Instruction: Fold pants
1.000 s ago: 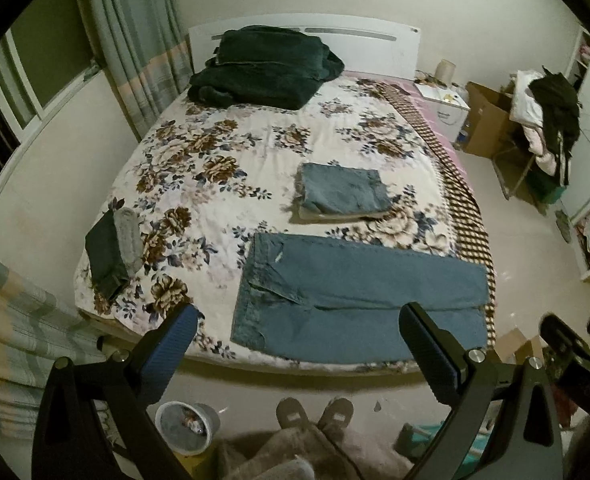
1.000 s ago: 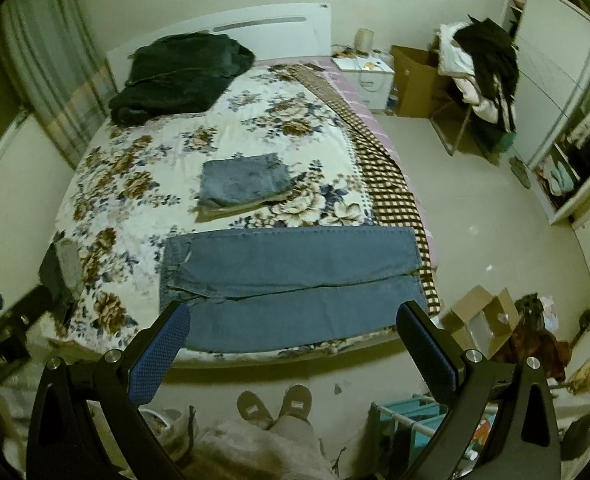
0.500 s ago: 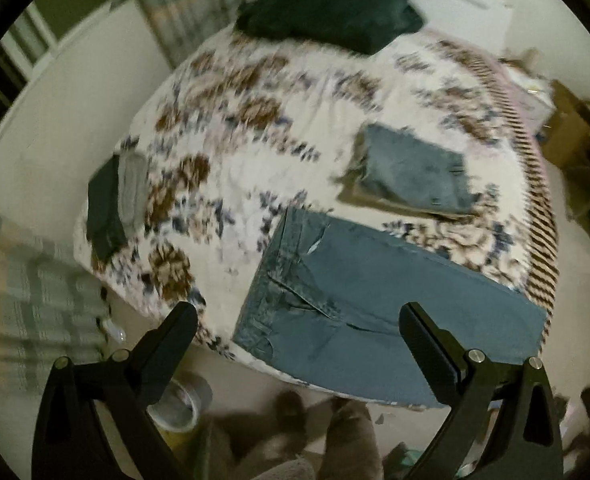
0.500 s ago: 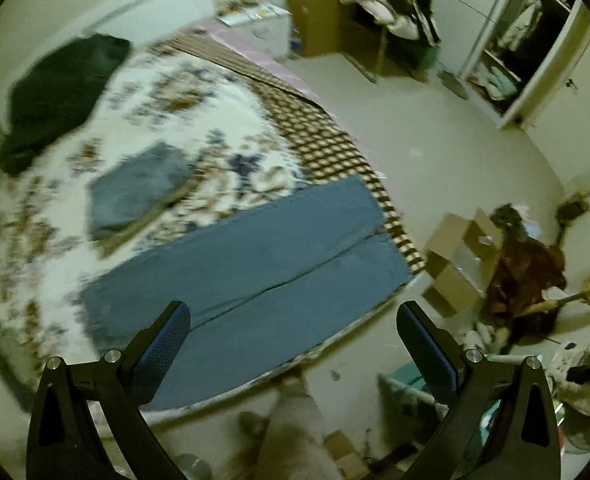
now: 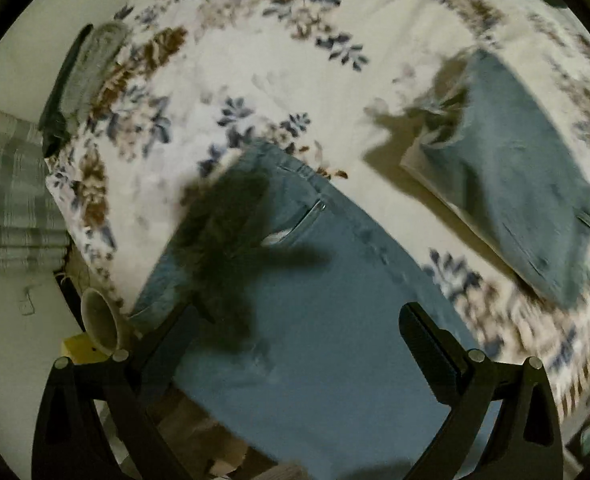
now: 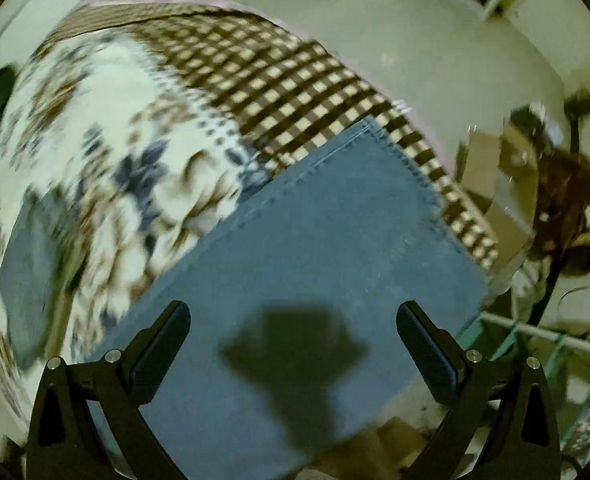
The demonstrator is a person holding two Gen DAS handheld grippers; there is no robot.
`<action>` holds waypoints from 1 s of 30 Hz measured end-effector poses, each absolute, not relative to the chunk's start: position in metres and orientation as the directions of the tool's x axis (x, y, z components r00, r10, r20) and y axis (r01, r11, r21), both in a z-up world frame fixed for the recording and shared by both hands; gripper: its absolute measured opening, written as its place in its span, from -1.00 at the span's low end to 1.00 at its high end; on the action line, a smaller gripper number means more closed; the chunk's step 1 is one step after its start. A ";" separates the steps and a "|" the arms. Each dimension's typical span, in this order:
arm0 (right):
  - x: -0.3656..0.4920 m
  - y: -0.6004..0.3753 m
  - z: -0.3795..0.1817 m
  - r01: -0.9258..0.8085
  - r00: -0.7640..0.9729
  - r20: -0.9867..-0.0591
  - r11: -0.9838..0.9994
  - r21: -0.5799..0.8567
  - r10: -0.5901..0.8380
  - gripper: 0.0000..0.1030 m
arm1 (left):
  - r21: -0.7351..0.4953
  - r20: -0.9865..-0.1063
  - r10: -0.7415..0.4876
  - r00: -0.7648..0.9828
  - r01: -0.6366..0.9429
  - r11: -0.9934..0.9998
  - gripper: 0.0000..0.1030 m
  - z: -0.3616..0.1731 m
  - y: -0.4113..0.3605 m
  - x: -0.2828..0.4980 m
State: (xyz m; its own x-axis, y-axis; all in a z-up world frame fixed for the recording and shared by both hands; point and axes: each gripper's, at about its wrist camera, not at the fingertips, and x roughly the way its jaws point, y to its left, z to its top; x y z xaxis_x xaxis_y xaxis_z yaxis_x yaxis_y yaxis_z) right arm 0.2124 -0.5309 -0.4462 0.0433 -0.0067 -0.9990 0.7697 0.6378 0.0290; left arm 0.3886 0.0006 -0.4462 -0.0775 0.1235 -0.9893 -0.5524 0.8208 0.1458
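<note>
Left wrist view: the wide-open left claw (image 5: 295, 344) had been lowered to the jeans (image 5: 319, 320) waistband at frame centre; the right claw (image 6: 293, 340), equally wide, had been brought over the hems, so grasping was judged imminent.

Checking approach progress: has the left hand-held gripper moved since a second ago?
Yes. The left hand-held gripper has come down toward the bed: the jeans laid flat on it now fill the view between its open fingers.

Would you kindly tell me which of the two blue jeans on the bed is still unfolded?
The long jeans spread flat beneath both open grippers; the other pair is a folded stack.
</note>
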 end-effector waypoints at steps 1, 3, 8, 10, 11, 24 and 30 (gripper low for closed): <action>0.226 -0.546 -0.473 0.795 0.031 -0.999 0.606 0.030 0.008 1.00 | 0.150 -0.989 0.117 -0.094 -0.571 0.807 1.00 -0.466 0.001 0.398; 0.241 -0.562 -0.509 0.831 0.018 -0.999 0.555 0.032 0.031 1.00 | 0.155 -0.987 0.104 -0.120 -0.597 0.787 1.00 -0.492 0.001 0.411; 0.265 -0.599 -0.581 0.904 -0.034 -0.998 0.427 -0.012 0.043 1.00 | 0.175 -0.983 0.096 -0.158 -0.631 0.756 1.00 -0.545 -0.002 0.436; 0.272 -0.613 -0.599 0.920 -0.044 -0.998 0.390 -0.028 0.033 1.00 | 0.185 -0.981 0.098 -0.169 -0.638 0.747 1.00 -0.559 -0.001 0.443; 0.276 -0.618 -0.608 0.925 -0.058 -0.998 0.378 -0.047 0.018 1.00 | 0.194 -0.979 0.104 -0.175 -0.639 0.744 1.00 -0.565 0.000 0.445; 0.265 -0.631 -0.623 0.925 -0.069 -0.997 0.372 -0.070 -0.017 -0.09 | 0.053 -0.998 0.051 -0.023 -0.685 0.727 -0.35 -0.560 0.046 0.428; 0.242 -0.624 -0.594 0.910 -0.002 -1.000 0.415 -0.006 -0.012 -0.88 | -0.126 -0.990 -0.038 0.139 -0.708 0.695 -0.57 -0.519 0.072 0.389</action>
